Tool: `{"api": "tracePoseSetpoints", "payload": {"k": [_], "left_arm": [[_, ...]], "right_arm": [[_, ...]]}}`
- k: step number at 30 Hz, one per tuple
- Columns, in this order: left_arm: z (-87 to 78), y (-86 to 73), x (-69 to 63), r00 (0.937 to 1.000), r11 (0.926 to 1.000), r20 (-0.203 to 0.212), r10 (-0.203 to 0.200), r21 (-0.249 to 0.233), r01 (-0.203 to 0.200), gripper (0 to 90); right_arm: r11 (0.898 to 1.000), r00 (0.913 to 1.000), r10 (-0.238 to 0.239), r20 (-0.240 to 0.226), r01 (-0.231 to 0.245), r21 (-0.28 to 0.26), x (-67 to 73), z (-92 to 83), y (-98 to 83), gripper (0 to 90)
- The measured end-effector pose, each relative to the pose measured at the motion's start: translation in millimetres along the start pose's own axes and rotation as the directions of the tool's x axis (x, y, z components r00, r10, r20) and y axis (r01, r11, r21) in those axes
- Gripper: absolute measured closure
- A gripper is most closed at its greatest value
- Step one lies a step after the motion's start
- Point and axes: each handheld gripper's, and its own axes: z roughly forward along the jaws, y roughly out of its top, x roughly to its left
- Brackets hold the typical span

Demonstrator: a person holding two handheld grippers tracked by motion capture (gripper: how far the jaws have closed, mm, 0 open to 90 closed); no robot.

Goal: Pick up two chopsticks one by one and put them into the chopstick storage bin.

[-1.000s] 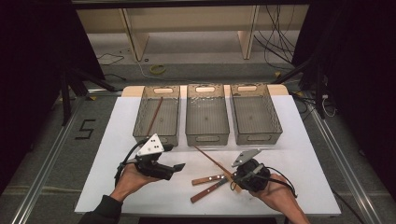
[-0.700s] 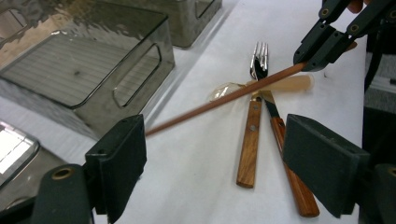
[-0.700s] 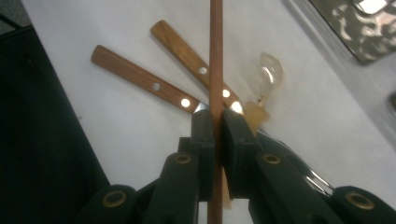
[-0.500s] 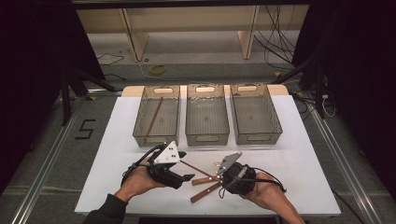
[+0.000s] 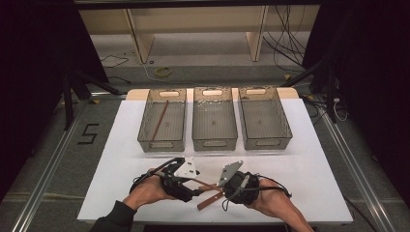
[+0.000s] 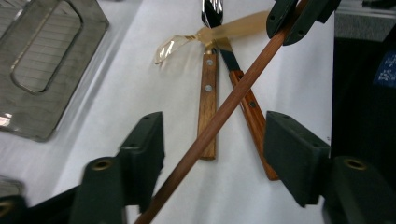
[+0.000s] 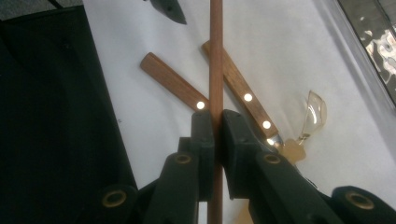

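Observation:
A long brown chopstick (image 5: 205, 184) is pinched at one end by my right gripper (image 5: 221, 186), whose jaws are shut on it (image 7: 215, 122). The chopstick (image 6: 224, 112) runs between the jaws of my left gripper (image 6: 214, 136). Those jaws have just been closing, and a gap still shows on each side of the stick. Under the stick, two wood-handled utensils (image 6: 208, 100) (image 7: 243, 95) lie crossed on the white table. A clear yellowish plastic piece (image 6: 180, 43) lies at their metal ends.
Three clear bins stand in a row at the back of the white table (image 5: 309, 159): left (image 5: 162, 144), middle (image 5: 214, 143), right (image 5: 266, 143). A second chopstick (image 5: 159, 121) lies in the left bin. The table's front edge is just below both hands.
Both hands have drawn in toward the middle of the table's front. The left gripper has come around the free end of the chopstick and its jaws have narrowed.

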Motion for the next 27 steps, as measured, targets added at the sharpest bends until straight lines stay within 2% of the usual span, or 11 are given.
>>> {"api": "tracePoseSetpoints", "payload": {"k": [8, 14, 17, 21, 27], "left_arm": [[3.4, 2.8, -4.2, 0.9986, 0.9971, 0.025, 0.047, 0.060, -0.048, 57.5], [3.8, 3.2, -5.6, 0.9965, 0.9945, 0.035, 0.076, 0.070, -0.078, 67.8], [4.1, 2.7, -6.6, 0.9927, 0.9905, 0.055, 0.107, 0.081, -0.111, 71.0], [5.6, 1.7, -8.9, 0.9883, 0.9865, 0.078, 0.130, 0.089, -0.137, 74.4], [5.4, 1.4, -11.9, 0.9785, 0.9793, 0.125, 0.164, 0.099, -0.177, 79.1]], "right_arm": [[0.999, 0.9988, -0.047, -0.016, 0.047, 0.004, 5.5, 1.1, 2.3, 84.4], [0.997, 0.9970, -0.074, -0.025, 0.074, 0.005, 6.6, 1.7, 2.0, 84.4], [0.996, 0.9957, -0.087, -0.031, 0.087, 0.004, 6.4, 2.5, 1.3, 84.4], [0.993, 0.9922, -0.117, -0.042, 0.118, 0.009, 6.4, 4.4, 0.1, 84.3], [0.987, 0.9862, -0.158, -0.049, 0.158, 0.006, 7.0, 6.2, -2.2, 83.0]]}}
